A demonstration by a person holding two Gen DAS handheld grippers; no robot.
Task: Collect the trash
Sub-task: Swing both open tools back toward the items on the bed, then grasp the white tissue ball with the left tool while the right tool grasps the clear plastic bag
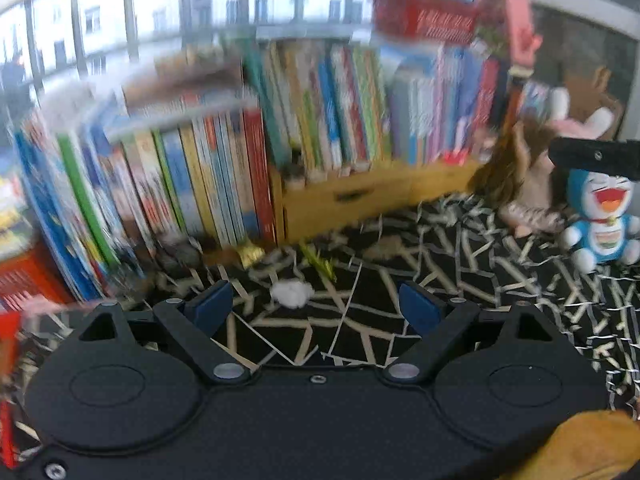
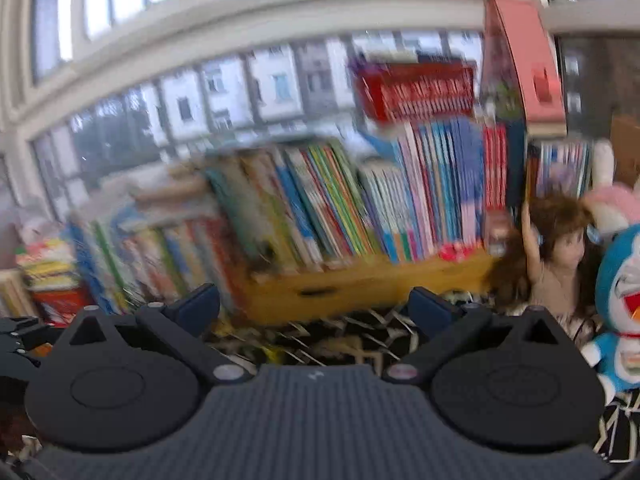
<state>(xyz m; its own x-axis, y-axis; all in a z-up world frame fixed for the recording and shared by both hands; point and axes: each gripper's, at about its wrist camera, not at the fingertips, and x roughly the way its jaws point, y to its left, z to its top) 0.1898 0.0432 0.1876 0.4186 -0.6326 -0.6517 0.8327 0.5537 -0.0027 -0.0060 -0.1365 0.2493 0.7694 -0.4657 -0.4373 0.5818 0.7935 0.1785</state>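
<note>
The left gripper (image 1: 316, 300) has its blue pads set wide apart with nothing between them, a spread that suits coming down around something small and soft. Just ahead of the gap, a little toward its left pad, a crumpled white wad (image 1: 292, 293) lies on the black-and-cream patterned cloth (image 1: 460, 264) that covers the surface; this looks like the nearest piece of trash, and the gripper points down at it, probably so the pads can straddle it from above. It is close to the pads but not touching them.

Farther out, toward the back edge of the cloth where the books begin, a thin green scrap (image 1: 320, 262) lies just beyond the wad, and a gold foil wrapper (image 1: 251, 255) sits at the foot of the leaning books (image 1: 224, 184). Both seem to be litter dropped against the row. A wooden book box (image 1: 360, 200) stands along the back edge, and a blue cat plush (image 1: 604, 220) and a brown-haired doll (image 1: 524, 176) are propped at the cloth's right end; these belong there and are not trash.

The right gripper (image 2: 316, 308) is also open and empty, aimed higher at the book box (image 2: 340, 292), so it appears merely held ready while the left takes the wad. Both views are blurred.
</note>
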